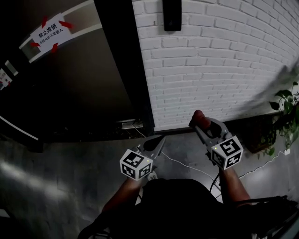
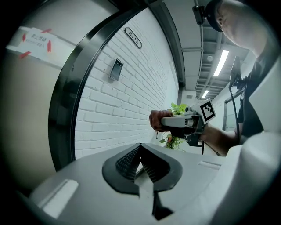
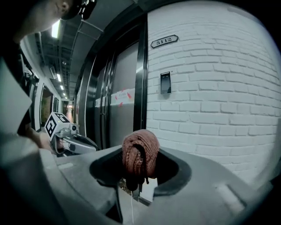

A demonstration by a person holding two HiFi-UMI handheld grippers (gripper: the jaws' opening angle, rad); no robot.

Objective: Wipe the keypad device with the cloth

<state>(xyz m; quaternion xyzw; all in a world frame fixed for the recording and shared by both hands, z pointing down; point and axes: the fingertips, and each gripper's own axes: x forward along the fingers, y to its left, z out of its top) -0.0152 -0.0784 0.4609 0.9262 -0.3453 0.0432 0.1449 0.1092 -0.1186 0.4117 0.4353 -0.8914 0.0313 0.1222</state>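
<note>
The floor (image 1: 56, 177) is smooth, dark grey and faintly glossy, running from the bottom of the head view up to the foot of a white brick wall (image 1: 210, 70) and of a dark door (image 1: 79, 79) to its left. A thin white cable (image 1: 184, 163) lies loose across the floor, trailing away from the door's lower corner. At the floor's right edge, near the foot of the wall, stands a leafy green plant (image 1: 285, 116); its pot cannot be made out. The wall itself carries the keypad device (image 1: 172, 14), a small dark upright box fixed flat to the bricks just beside the door frame, and higher up a number plate (image 3: 164, 41).
</note>
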